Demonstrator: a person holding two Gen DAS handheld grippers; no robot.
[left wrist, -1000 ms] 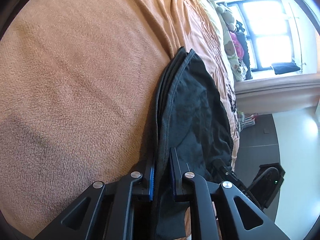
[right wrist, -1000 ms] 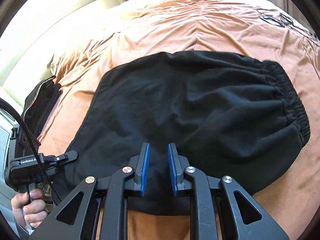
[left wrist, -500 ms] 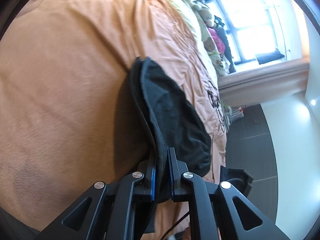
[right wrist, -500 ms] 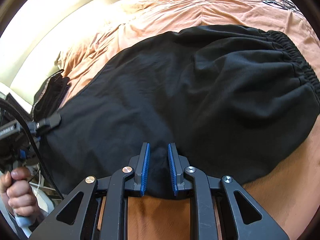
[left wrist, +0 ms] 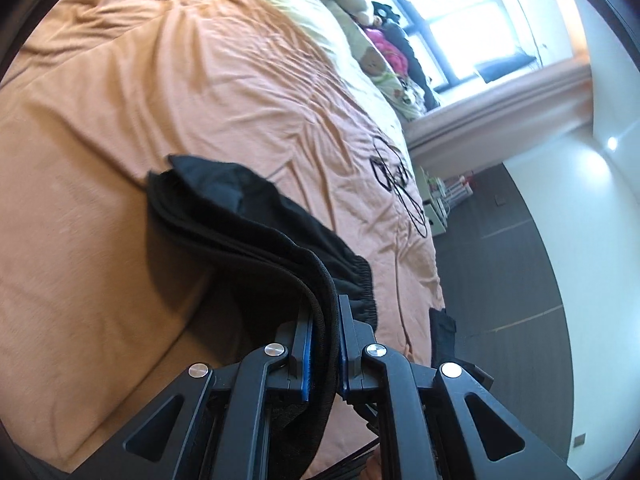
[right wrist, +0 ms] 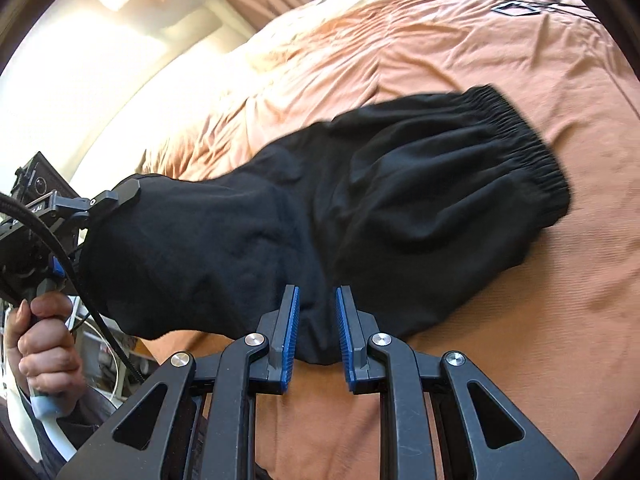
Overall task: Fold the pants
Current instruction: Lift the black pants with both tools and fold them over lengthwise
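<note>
Black pants lie folded on an orange bedspread, the elastic waistband at the right. My left gripper is shut on the stacked leg-end edge of the pants and lifts it off the bed; it also shows in the right wrist view at the left, held by a hand. My right gripper has its jaws slightly apart around the near edge of the pants; I cannot tell whether the pads pinch the cloth.
The orange bedspread covers the whole bed. Stuffed toys and clothes sit by the window at the far end. Dark floor runs along the bed's right edge. A black cable trails from the left gripper.
My left gripper has lifted the leg-end edge up off the bed and swung it over. The right gripper's jaws have spread a little wider, and the pants have bunched toward the waistband.
</note>
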